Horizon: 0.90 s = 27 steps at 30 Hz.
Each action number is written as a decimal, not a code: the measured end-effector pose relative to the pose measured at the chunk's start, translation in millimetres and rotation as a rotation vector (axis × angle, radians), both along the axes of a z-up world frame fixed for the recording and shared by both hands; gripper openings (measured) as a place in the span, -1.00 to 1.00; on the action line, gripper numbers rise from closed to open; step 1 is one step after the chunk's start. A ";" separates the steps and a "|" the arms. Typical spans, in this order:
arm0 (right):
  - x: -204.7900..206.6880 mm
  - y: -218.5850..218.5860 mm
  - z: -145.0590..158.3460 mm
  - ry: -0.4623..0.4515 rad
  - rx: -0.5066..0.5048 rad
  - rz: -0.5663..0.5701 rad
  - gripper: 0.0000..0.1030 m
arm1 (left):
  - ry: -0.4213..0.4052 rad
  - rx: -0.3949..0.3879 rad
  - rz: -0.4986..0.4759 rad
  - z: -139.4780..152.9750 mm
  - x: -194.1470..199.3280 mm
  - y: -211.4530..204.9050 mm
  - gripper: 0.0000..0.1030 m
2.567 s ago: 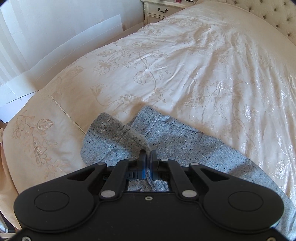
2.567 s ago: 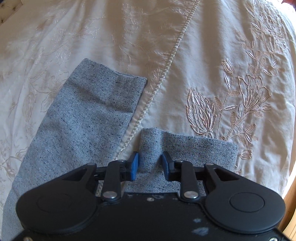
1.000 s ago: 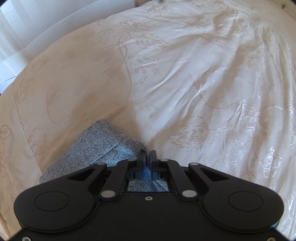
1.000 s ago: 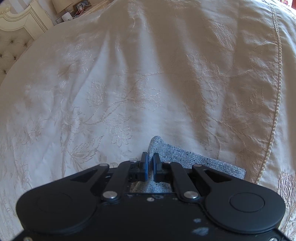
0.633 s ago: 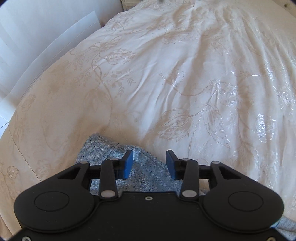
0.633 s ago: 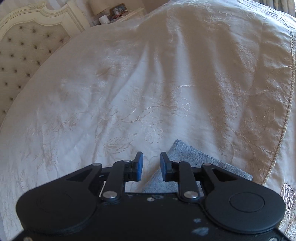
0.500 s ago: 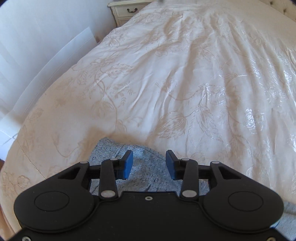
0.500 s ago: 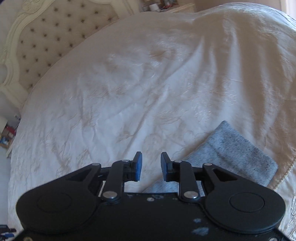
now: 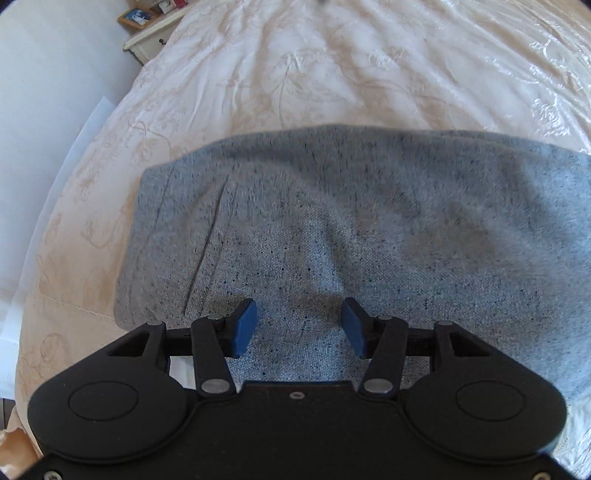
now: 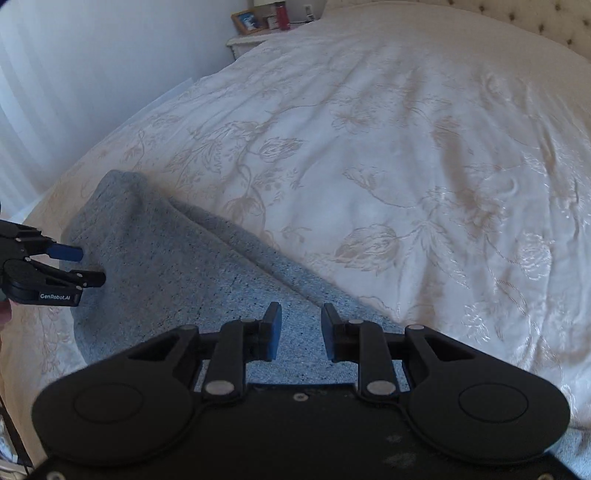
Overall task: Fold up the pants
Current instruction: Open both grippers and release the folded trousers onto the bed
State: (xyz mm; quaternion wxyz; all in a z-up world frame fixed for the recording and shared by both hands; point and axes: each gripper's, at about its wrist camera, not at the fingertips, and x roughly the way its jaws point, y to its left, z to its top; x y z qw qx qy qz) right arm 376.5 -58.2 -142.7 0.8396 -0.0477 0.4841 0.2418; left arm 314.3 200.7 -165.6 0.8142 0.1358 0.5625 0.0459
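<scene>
The grey speckled pants [image 9: 351, 221] lie folded lengthwise on the cream bedspread, as a wide band across the left wrist view. In the right wrist view the pants [image 10: 177, 273] run from the lower middle up to the left. My left gripper [image 9: 299, 325] is open and empty just above the pants' waist end; it also shows at the left edge of the right wrist view [image 10: 88, 264]. My right gripper [image 10: 297, 325] is open and empty over the pants' far edge.
The cream embroidered bedspread [image 10: 388, 166] covers the whole bed. A white nightstand [image 10: 251, 38] with a photo frame and small items stands at the far corner. A tufted headboard [image 10: 546, 18] is at the upper right. The bed's edge [image 9: 48, 229] drops off at left.
Both grippers let go of the pants, opened and drew back. The pants now lie flat, folded in half lengthwise, and more of them is in view.
</scene>
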 end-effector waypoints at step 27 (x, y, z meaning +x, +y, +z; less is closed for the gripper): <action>25.0 74.4 -19.3 -0.040 -0.142 0.358 -0.29 | -0.072 -0.097 0.043 37.6 -6.2 65.9 0.13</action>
